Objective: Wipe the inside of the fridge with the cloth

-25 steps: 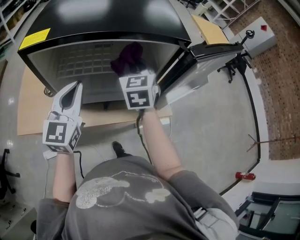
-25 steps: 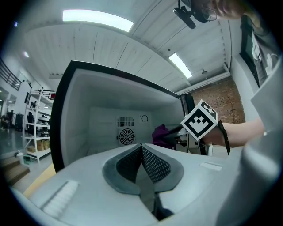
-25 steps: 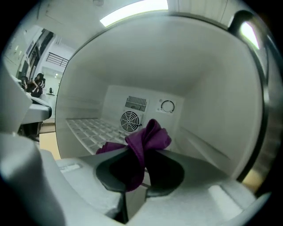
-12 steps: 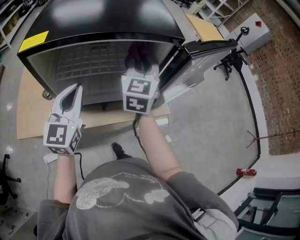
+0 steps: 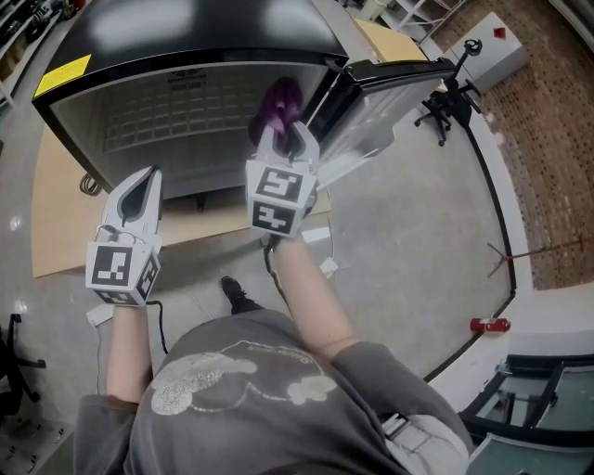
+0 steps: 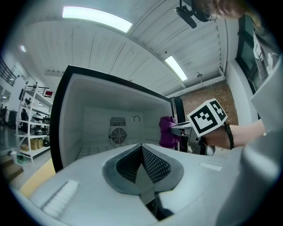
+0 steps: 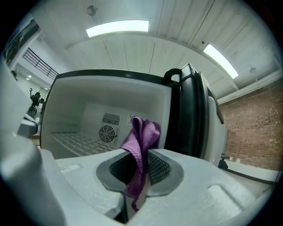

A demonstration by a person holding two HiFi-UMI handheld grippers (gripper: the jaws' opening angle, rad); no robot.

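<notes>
A small black fridge (image 5: 186, 28) stands open, its white inside (image 5: 167, 116) facing me and its door (image 5: 390, 83) swung out to the right. My right gripper (image 5: 283, 139) is shut on a purple cloth (image 5: 278, 102), held at the right side of the fridge's opening. In the right gripper view the cloth (image 7: 140, 145) stands up from between the pressed jaws, with the fan grille (image 7: 107, 132) on the back wall behind it. My left gripper (image 5: 139, 186) is shut and empty, held in front of the opening's left half. The left gripper view shows the cloth (image 6: 167, 131) and the wire shelf (image 6: 101, 148).
The fridge sits on a wooden board (image 5: 65, 213) on the grey floor. A grey box on a stand (image 5: 487, 46) is beyond the door at the upper right. A red object (image 5: 489, 326) lies on the floor at the right. Shelving (image 6: 31, 119) stands left of the fridge.
My right gripper has carried the cloth to the right and slightly away from the fridge's inside, toward the hinge side. The left gripper has hardly moved.
</notes>
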